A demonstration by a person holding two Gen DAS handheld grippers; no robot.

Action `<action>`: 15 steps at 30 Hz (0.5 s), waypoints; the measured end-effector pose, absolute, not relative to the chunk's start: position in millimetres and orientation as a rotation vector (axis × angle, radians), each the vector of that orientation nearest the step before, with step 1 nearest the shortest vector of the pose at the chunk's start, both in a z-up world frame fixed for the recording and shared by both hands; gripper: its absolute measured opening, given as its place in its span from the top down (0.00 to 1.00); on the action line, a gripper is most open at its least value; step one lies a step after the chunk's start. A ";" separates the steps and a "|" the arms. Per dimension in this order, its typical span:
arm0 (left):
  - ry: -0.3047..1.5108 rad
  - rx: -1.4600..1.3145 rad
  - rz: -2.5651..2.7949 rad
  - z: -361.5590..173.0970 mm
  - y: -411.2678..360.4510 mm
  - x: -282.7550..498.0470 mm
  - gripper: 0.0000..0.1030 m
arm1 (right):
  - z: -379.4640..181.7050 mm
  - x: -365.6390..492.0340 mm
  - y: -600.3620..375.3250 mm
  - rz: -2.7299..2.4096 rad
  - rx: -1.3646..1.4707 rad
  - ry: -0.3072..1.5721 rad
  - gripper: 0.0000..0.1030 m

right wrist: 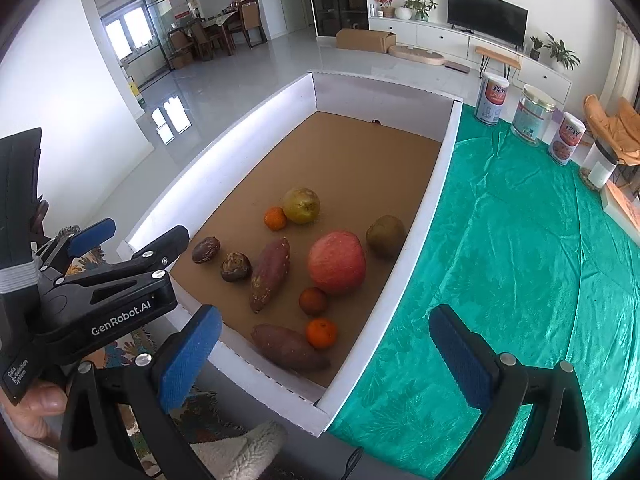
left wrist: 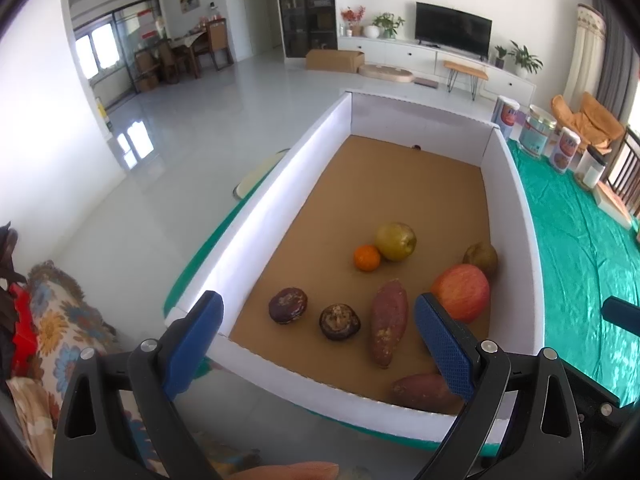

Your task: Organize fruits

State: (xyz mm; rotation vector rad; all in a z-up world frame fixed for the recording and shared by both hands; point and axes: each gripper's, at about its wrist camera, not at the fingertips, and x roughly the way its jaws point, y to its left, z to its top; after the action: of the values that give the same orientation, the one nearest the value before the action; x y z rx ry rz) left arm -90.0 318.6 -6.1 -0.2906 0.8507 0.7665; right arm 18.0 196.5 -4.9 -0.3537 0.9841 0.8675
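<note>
Both tools hang short of the near end of the box (right wrist: 416, 236), above the surface, prob so each camera takes in the whole spread. The left gripper (left wrist: 320, 344) has its jaws spread wide w/ nothing between them; its blue pads frame the near wall. The right gripper (right wrist: 324, 356) is likewise spread and empty, one pad over the box corner, the other over the green cloth (right wrist: 520, 280).

All the produce lies loose on the brown box floor, mostly in the near half:
- red apple (right wrist: 337, 262), biggest, near the right wall, w/ a brownish pear (right wrist: 386, 236) just beyond it
- green-yellow pear (right wrist: 301, 205) touching a small orange (right wrist: 275, 218), mid-floor
- 2 dark wrinkled fruits (right wrist: 206, 250) (right wrist: 236, 267) side by side toward the left wall
- 2 sweet potatoes, one lengthwise (right wrist: 270, 274), one across the near wall (right wrist: 290, 347)
- a 2nd orange (right wrist: 321, 333) and a darker round fruit (right wrist: 313, 301) just beside the apple; the left view hides these behind a pad
- 1 tiny dark item (right wrist: 376, 121) at the far wall, too small to name

No sorted groups or separate container show, so what "organized" means here can't be settled; the far half of the floor is bare. Round fruits would roll if nudged.
</note>
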 end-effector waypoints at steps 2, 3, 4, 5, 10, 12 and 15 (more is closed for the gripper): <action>0.850 -0.293 0.768 -5.8 320.3 -89.3 0.05 | -5.1 19.0 196.8 0.864 -0.355 0.983 0.00; 0.849 -0.294 0.769 -5.4 320.6 -89.1 0.05 | -5.2 19.8 196.9 0.864 -0.354 0.984 0.00; 0.849 -0.294 0.770 -6.2 321.4 -88.7 0.05 | -5.3 20.6 196.9 0.863 -0.352 0.985 0.00; 0.849 -0.294 0.770 -6.6 321.8 -88.4 0.05 | -5.2 21.3 196.9 0.861 -0.351 0.985 0.00; 0.850 -0.291 0.771 -6.5 321.6 -86.5 0.05 | -2.5 21.6 197.6 0.864 -0.350 0.982 0.00; 0.851 -0.290 0.770 -6.2 321.7 -85.6 0.05 | -2.5 21.7 198.5 0.865 -0.352 0.979 0.00; 0.851 -0.291 0.772 -6.2 321.9 -85.3 0.05 | -4.1 22.4 200.0 0.868 -0.353 0.983 0.00</action>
State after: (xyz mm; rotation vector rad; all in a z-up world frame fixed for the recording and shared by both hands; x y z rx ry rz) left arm -85.3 321.9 -6.2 -0.2912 0.8512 0.7725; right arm 22.4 200.0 -4.1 -0.3529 0.9834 0.8676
